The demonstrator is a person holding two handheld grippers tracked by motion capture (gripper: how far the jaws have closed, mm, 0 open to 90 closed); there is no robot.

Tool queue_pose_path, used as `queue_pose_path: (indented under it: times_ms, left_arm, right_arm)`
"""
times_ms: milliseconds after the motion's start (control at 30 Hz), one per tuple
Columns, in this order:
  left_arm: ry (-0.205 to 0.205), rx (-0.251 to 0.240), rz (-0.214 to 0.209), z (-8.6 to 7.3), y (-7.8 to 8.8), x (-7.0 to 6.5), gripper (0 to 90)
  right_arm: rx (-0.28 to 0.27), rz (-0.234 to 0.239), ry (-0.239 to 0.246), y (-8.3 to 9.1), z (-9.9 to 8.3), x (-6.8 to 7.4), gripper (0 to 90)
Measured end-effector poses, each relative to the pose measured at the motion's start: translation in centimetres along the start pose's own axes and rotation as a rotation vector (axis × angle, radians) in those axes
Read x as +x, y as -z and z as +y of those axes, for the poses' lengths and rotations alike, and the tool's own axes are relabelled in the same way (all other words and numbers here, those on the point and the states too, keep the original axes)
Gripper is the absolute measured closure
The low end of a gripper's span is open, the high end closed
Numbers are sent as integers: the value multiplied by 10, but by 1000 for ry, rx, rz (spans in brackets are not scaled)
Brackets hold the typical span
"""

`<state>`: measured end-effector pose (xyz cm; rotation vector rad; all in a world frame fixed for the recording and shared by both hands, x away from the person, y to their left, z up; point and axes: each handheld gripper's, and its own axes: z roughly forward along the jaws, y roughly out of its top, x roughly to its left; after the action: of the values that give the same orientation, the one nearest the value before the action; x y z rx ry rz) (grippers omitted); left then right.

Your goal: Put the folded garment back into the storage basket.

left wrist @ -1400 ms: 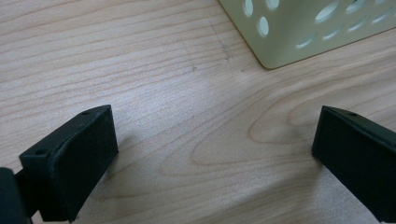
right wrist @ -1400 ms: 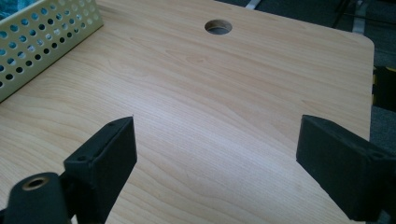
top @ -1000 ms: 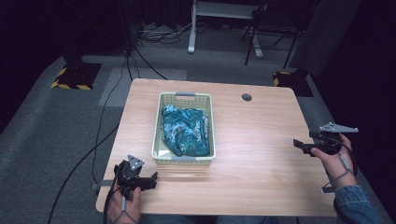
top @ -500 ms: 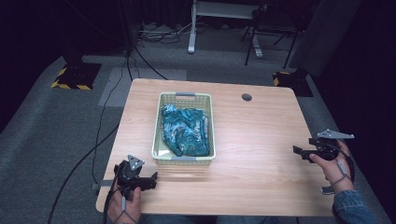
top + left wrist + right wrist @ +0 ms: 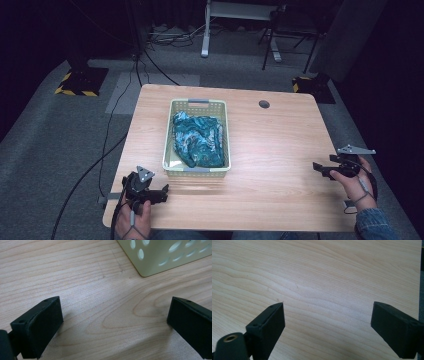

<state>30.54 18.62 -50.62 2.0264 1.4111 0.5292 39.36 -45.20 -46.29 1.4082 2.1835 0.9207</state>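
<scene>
teal cloth heaped in the basket. left gripper near basket's front corner, right gripper well right of basket, both wide, empty. risk: snagging the light basket, dragging it.

black tongs, grey plates, denim sleeve

High view overlooks whole table; gripper views sit close above woodgrain.

left gripper agape, right gripper agape
</scene>
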Motion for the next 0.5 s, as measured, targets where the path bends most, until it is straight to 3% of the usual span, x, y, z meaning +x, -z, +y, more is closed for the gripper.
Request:
queue_pose_path:
  times_ms: [500]
  left_arm:
    - [0,0,0,0,0,0,3]
  right_arm:
    - [33,0,-16,-9,-18,-1,119]
